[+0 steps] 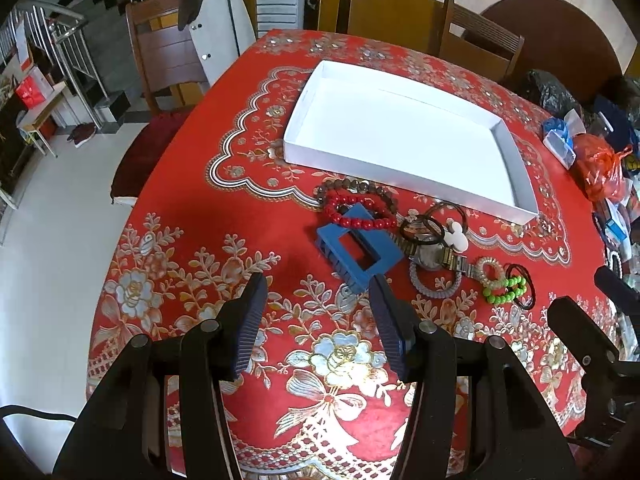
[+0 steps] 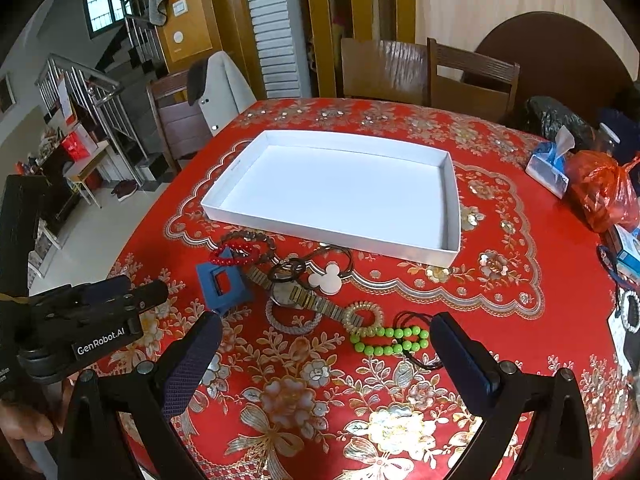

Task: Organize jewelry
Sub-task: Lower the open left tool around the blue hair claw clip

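While both claws hang over the near edge of the counter [image 2: 520, 288] with nothing between their pads, the step in hand looks like the first pick from the jewelry heap. The left claw [image 1: 318, 292] stands moderately open and empty, its right pad just beside the blue clip [image 1: 358, 251]. The right claw [image 2: 326, 332] is spread wide, also empty, with the green bead bracelet [image 2: 386, 340] lying ahead between its fingers.

To do this well, I would take the outermost pieces first. The green bead bracelet lies against a black cord loop [image 2: 412, 322] and a clear coil hair tie [image 2: 362, 316], so a low, square approach across a single strand of beads would help avoid dragging neighbours along. The blue clip is rigid and should grip easily across one side bar, though the red bead bracelet [image 1: 356, 210] rests partly on it and may slide off when it lifts.

Farther in, the metal watch [image 2: 298, 294], a white mouse-shaped piece [image 2: 324, 278], dark hair ties [image 1: 422, 229] and a brown bead bracelet [image 1: 362, 188] overlap in a tangle, best left until the edges are cleared.

Beyond the heap sits the white tray [image 2: 450, 204], shallow and walled, with nothing in it. Its near wall is close to the brown bead bracelet, so each carry is short, but every piece must clear that rim.
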{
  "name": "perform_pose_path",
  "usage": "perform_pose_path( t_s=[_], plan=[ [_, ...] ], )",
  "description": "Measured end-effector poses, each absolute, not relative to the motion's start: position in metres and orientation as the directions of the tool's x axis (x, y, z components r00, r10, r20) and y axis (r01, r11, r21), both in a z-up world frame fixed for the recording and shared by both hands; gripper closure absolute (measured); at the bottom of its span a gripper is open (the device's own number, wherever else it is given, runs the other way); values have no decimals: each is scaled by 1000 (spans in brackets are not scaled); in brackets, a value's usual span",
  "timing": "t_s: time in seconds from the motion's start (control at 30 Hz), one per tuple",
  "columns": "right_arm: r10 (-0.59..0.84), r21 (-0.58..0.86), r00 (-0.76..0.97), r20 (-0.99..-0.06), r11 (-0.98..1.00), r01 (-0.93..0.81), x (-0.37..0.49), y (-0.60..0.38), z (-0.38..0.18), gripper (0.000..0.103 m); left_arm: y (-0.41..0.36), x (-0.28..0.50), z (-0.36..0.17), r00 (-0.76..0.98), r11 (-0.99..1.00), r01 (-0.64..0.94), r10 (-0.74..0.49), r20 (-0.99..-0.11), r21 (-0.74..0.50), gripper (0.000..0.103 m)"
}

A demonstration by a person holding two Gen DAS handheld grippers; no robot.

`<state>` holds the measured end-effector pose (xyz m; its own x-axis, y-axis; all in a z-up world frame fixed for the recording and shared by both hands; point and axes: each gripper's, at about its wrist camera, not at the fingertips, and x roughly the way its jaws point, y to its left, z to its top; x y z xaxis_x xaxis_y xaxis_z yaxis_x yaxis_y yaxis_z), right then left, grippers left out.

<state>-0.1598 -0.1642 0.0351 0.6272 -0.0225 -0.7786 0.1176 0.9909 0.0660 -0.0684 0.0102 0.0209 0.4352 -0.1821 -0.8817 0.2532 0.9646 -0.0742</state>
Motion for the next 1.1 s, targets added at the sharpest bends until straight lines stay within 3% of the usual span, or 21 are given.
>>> perform_pose_path(
  t_s=[0.8,1.1],
  plan=[
    [-3,92,594,-804,987,130,-151,-175,22,0,18,-48,-2,316,957,197,-266,-911,-211,51],
    [10,111,580,-814,984,140,-149,-185,20,0,7,-46,-5,310,961,200,-249,-917,-193,51]
  ],
)
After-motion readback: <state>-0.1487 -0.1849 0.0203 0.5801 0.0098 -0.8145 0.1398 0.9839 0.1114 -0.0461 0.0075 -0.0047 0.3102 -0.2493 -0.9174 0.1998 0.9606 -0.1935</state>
